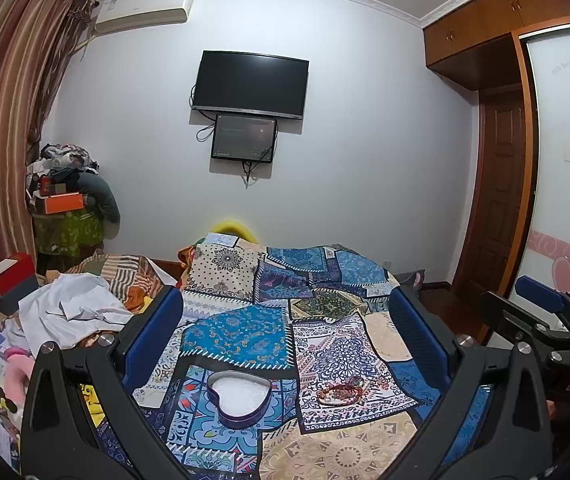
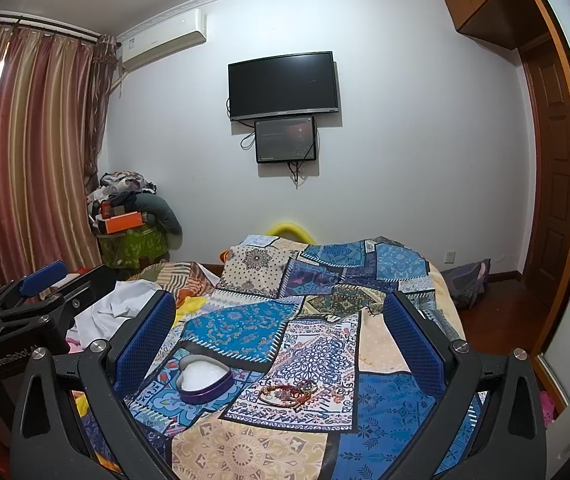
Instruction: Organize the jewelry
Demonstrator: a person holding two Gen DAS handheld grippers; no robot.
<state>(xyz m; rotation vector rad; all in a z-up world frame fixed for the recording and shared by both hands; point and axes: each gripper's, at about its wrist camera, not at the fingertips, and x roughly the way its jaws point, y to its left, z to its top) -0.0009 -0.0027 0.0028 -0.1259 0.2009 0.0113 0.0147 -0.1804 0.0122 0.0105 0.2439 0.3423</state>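
Two grippers up over patchwork bedspread point(image 1: 245, 332), both spread wide, nothing between the pads. Left to right, left wrist view: striped curtain point(image 1: 1, 120) at far left, clutter pile point(image 1: 67, 196) in corner, white cloth point(image 1: 73, 308) bunched on bed's left side. Left gripper point(image 1: 285, 340) fingers wide apart, blue pads framing the work area. Heart-shaped tin point(image 1: 239, 400) lidless, white lining showing, sitting low centre-left on bedspread. Jewelry pile point(image 1: 341, 392) just right of tin, apart from it, lying loose on blue-and-white patterned patch: beaded bracelets and reddish strands tangled, individual pieces too small to separate. Wall TV point(image 1: 251, 84) with smaller screen point(image 1: 243, 136) under it, above and behind. Right gripper point(image 1: 541, 300) visible at far right edge, side-on. Right wrist view: left gripper at left edge, then right gripper's own fingers agape around same scene; tin left of centre, jewelry pile right of it, neither touched. Wardrobe point(image 1: 565, 160) and door point(image 1: 501, 184) at far right.
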